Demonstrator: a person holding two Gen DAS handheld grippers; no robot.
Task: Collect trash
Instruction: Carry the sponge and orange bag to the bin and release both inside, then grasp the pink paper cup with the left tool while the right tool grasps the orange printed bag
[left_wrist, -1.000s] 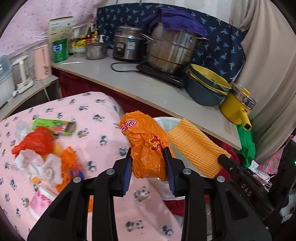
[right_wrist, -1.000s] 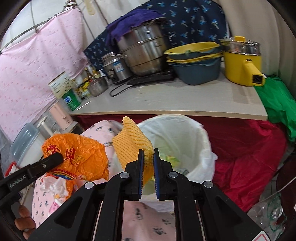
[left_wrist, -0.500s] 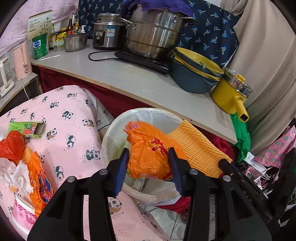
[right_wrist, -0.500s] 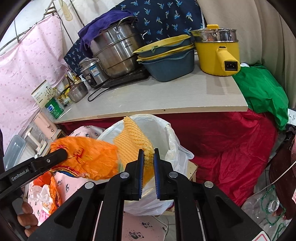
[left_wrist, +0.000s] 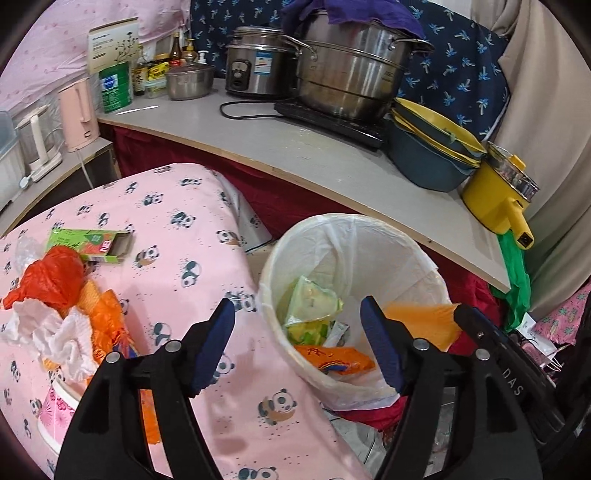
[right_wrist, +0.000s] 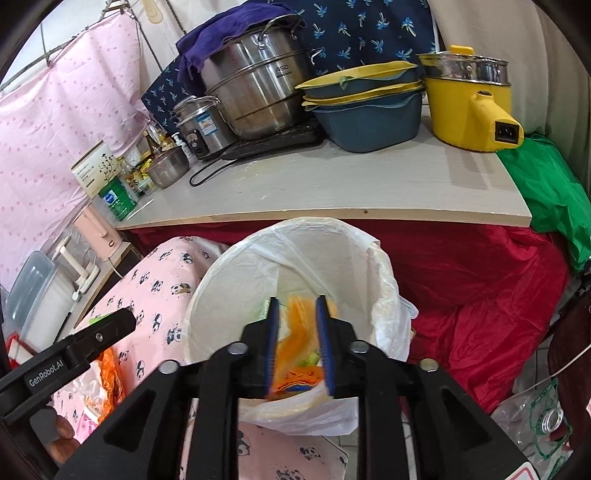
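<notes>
At the left of the left wrist view, a heap of crumpled red, white and orange wrappers (left_wrist: 62, 310) and an open green carton (left_wrist: 88, 245) lie on the pink panda-print tablecloth (left_wrist: 177, 229). Lower centre, the left gripper (left_wrist: 297, 341) has just been opening; its jaws stand wide, nothing between them. Behind, the white-lined round trash bin (left_wrist: 347, 240) holds the orange plastic bag (left_wrist: 332, 360). The right gripper (right_wrist: 297, 343) has just been opening too, a blurred orange foam net (right_wrist: 301, 314) loose between its jaws.

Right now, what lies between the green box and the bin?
Only bare panda cloth: nothing lies between the green box and the bin. The left wrist view shows it.
</notes>
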